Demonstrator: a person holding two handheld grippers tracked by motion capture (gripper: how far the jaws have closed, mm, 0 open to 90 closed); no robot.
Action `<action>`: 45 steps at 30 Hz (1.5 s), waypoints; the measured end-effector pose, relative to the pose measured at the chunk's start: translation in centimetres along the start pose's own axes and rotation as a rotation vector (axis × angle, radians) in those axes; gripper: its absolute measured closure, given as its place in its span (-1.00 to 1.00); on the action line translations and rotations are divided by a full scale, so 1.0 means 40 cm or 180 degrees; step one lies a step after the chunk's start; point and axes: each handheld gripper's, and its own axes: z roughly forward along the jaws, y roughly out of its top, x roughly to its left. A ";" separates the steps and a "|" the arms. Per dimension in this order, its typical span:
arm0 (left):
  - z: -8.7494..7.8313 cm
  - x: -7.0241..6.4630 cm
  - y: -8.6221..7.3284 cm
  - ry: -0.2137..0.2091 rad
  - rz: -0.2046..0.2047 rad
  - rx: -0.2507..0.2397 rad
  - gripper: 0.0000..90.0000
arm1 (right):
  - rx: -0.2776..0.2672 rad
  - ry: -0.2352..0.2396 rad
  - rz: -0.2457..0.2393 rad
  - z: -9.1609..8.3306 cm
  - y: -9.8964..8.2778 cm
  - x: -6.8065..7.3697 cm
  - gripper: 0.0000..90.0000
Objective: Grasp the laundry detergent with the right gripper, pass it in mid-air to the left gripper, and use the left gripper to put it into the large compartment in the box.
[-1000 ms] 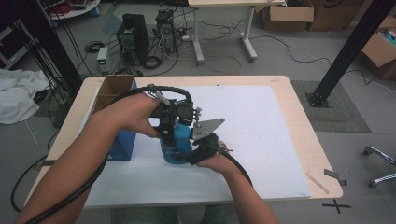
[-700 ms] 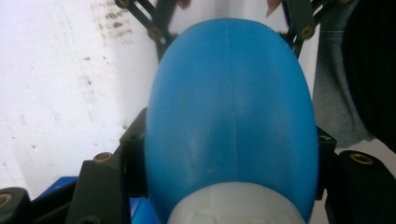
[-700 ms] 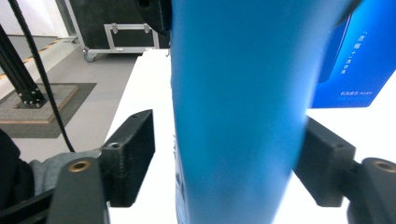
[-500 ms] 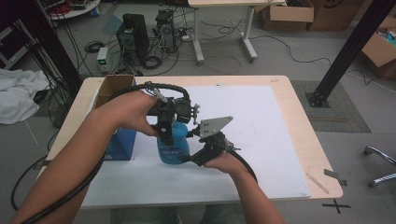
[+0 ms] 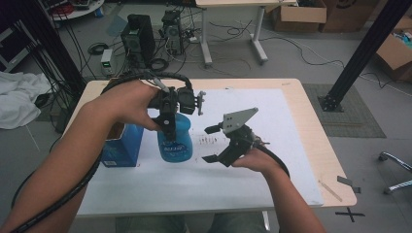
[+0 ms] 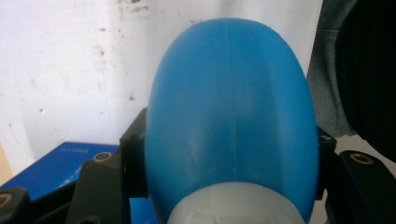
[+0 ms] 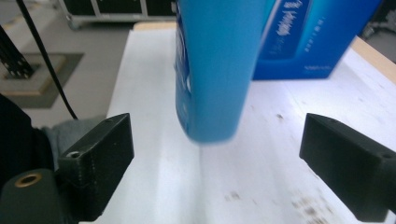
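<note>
Bottle (image 5: 175, 138) in left tongs (image 5: 167, 127)

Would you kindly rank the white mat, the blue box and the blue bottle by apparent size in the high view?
1. White mat, by far the largest.
2. Blue bottle and blue box: they look alike; an arm covers part of the box and the lifted bottle sits nearer the camera, so no ranking.

smooth blue plastic bottle (image 5: 175, 138), shiny blue card box (image 5: 122, 145), white paper sheet (image 5: 272, 126) with dark smudges, pale wood table (image 5: 316, 111), matt black plastic jaws
</note>
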 end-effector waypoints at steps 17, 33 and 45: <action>-0.149 0.092 -0.128 -0.0175 -0.1070 -0.0033 -0.14 | 0.1725 0.0082 -0.0133 -0.074 0.046 -0.004 -1.00; -0.258 0.180 -0.299 -0.0224 -0.2809 0.0043 -0.14 | 0.2284 0.0083 -0.0205 -0.105 0.092 -0.052 -1.00; -0.258 0.210 -0.423 -0.0292 -0.4054 0.0017 -0.14 | 0.2540 0.0174 -0.0241 -0.095 0.088 -0.066 -1.00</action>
